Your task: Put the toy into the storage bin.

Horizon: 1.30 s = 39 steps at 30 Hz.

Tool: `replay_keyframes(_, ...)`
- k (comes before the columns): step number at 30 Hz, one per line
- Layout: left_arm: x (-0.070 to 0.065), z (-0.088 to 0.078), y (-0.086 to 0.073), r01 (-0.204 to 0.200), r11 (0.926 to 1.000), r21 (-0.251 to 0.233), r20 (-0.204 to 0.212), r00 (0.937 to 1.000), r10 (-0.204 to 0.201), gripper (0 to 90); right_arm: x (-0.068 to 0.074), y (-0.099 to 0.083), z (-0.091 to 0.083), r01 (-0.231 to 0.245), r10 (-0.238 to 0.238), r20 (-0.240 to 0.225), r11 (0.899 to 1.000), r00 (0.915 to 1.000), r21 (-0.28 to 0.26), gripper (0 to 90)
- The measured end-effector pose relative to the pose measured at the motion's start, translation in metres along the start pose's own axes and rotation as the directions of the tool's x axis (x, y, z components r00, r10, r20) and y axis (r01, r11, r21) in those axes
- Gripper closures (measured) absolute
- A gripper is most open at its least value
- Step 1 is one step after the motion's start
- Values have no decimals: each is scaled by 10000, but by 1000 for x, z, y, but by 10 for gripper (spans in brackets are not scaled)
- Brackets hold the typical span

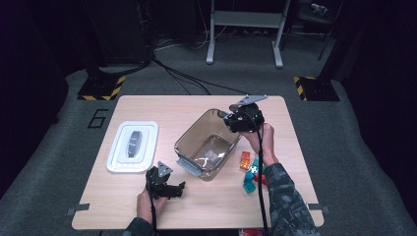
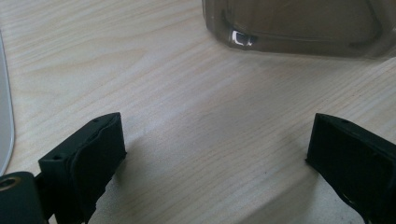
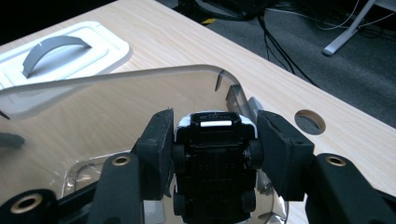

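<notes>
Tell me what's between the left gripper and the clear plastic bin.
Only bare wooden table: the left gripper view shows the left gripper, jaws open, facing the clear bin with nothing between them.

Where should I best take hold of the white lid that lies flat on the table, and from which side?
Grip the lid by its raised grey handle, coming straight down from above. It lies flat, so its thin edges give little hold, while the arched handle stands up along the middle; set the jaws across its narrow width.
</notes>
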State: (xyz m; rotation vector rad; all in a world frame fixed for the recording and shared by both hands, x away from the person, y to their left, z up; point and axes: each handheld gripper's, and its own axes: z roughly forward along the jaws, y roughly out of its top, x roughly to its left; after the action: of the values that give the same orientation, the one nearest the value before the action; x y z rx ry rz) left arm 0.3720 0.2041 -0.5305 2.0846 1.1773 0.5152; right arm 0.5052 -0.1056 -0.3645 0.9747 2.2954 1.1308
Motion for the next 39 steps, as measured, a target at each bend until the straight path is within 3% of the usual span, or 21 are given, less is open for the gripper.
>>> replay_keyframes(8, 0, 0, 0, -8, 10000, 10, 3, 10000, 8, 40, 3, -7, 7, 129, -126, -89, 9994, 9999, 320, 477)
replay_keyframes(17, 0, 0, 0, -35, 10000, 49, 23, 10000, 35, 40, 3, -14, 4, 386, -393, 87, 9972, 9992, 645, 475)
replay_keyframes(21, 1, -1, 0, -141, 9998, 128, 27, 9999, 141, 40, 6, -16, 3, 282, -304, 251, 9960, 9992, 852, 474)
replay_keyframes(25, 1, -1, 0, -100, 9999, 83, 11, 9999, 100, 40, 7, -19, 4, 667, -710, 433, 9933, 9965, 944, 473)
replay_keyframes(33, 1, -1, 0, -143, 9998, 129, 35, 9999, 143, 39, 9, -25, 5, 367, -443, 548, 9904, 9975, 1334, 470)
replay_keyframes(35, 1, -1, 0, -143, 9998, 127, 36, 9999, 143, 40, 8, -26, 6, 549, -625, 550, 9899, 9965, 1304, 466)
replay_keyframes(39, 1, -1, 0, -55, 9999, 114, 49, 10000, 54, 39, 8, -26, 5, 354, -449, 698, 9906, 9966, 1319, 408)
